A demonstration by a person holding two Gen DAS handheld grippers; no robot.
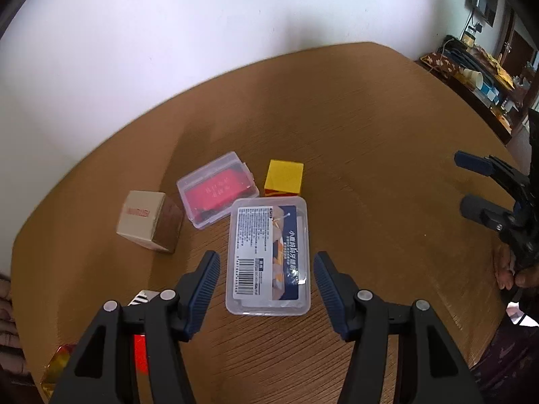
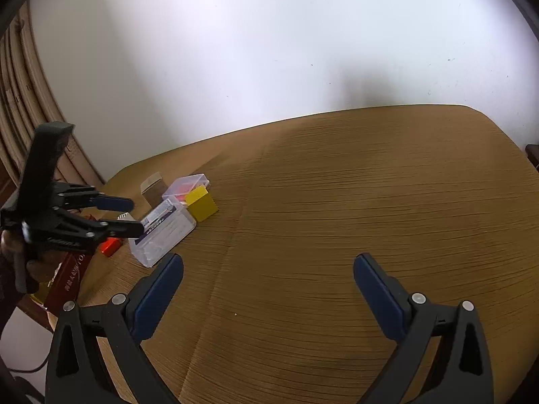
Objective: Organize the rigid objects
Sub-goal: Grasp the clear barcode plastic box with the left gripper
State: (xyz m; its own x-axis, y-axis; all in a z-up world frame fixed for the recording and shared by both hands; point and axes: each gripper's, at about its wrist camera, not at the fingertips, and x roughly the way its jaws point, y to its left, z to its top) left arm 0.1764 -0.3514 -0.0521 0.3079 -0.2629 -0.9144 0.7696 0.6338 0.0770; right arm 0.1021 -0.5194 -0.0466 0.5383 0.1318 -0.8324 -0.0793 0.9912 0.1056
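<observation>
The left gripper (image 1: 266, 269) hangs over the brown table (image 1: 370, 168), its jaws spread wide on either side of a clear plastic case (image 1: 267, 259) with a printed label, not touching it. Just beyond that case lie a smaller clear case holding something red (image 1: 217, 190), a yellow block (image 1: 284, 177) to its right, and a beige carton (image 1: 148, 220) to the left. The right gripper (image 2: 267, 289) is also wide open and holds nothing, over bare tabletop well to the right of the cluster.
</observation>
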